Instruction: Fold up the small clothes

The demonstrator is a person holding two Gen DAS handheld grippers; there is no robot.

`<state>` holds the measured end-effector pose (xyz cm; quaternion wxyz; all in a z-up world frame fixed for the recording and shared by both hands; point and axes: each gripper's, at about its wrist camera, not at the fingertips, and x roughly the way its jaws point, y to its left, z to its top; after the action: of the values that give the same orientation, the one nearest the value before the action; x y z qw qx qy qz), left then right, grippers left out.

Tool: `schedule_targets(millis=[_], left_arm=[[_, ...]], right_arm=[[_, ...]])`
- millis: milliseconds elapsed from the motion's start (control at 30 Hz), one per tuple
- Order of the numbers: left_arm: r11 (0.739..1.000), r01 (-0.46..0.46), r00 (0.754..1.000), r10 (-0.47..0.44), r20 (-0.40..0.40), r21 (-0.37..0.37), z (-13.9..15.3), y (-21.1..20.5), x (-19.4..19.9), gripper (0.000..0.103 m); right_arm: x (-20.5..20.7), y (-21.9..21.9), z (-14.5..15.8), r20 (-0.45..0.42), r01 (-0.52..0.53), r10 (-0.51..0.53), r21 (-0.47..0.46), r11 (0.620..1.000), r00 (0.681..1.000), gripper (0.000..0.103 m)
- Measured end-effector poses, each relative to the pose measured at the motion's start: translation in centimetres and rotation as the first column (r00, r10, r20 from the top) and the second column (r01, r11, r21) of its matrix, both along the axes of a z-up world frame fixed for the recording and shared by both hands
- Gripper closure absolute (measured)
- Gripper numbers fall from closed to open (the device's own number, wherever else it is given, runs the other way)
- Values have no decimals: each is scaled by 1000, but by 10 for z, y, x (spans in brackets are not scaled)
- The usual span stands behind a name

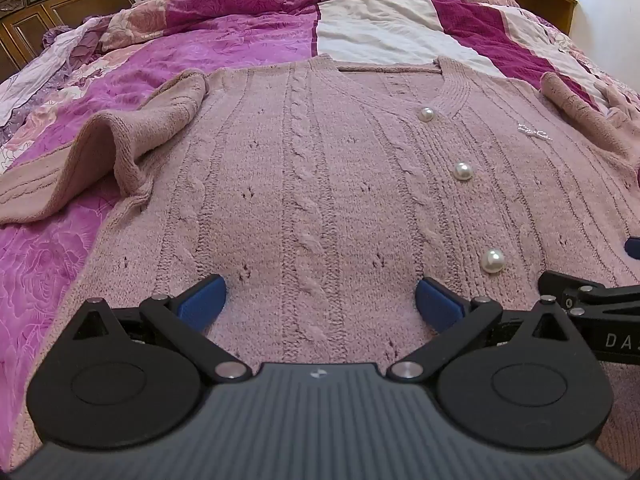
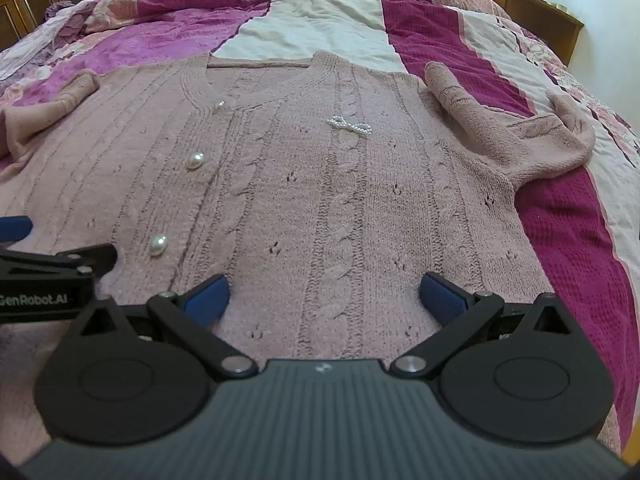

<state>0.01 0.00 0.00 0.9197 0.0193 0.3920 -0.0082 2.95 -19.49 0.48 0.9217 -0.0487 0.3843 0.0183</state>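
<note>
Dark carved wooden furniture (image 1: 48, 4) stands at the far left behind the bed, and a pale wall closes the right side. Across the bed lies a rumpled patchwork quilt (image 1: 240, 32) in purple, white and magenta panels. On it, front side up and spread flat, rests one dusty-pink cable-knit cardigan (image 1: 312, 184), its V-neck pointing away from both cameras.

Going left to right in the left wrist view: the cardigan's left sleeve (image 1: 104, 152) is bunched and folded back on itself beside the body, with its cuff end lying on the quilt. Next come the left tongs (image 1: 320, 300), their two blue pads spread wide apart over the knit near the hem, holding nothing. Three pearl buttons (image 1: 463, 171) run down the placket, just right of centre. A small beaded bow (image 1: 534, 131) sits further right.

In the right wrist view, part of the left tongs shows at the left edge, just beside the lowest of the three buttons (image 2: 158, 245). The bow (image 2: 349, 125) lies on the chest. The right tongs (image 2: 325, 296) also stand wide open over the lower cardigan, gripping nothing. At far right the second sleeve (image 2: 520, 136) is crumpled in a loop on the magenta panel.
</note>
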Motion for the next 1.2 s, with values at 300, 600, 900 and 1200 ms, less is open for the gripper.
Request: schedule_targets(millis=[300, 600, 900, 1200], left_arm=[[1000, 0, 1000, 0, 7, 1, 0, 0, 0, 0], [1000, 1, 1000, -1, 2, 6, 0, 0, 0, 0], [1000, 0, 1000, 1, -3, 7, 1, 1, 1, 0], [1000, -1, 1000, 2, -25, 14, 2, 0, 5, 0]], right_arm=[[0, 0, 0, 0, 0, 0, 0, 1000, 1000, 0], [0, -1, 1, -6, 1, -1, 10, 1000, 1000, 0], [4, -3, 0, -24, -2, 2, 19, 1000, 1000, 0], [4, -8, 3, -30, -10, 12, 52, 999, 999, 0]])
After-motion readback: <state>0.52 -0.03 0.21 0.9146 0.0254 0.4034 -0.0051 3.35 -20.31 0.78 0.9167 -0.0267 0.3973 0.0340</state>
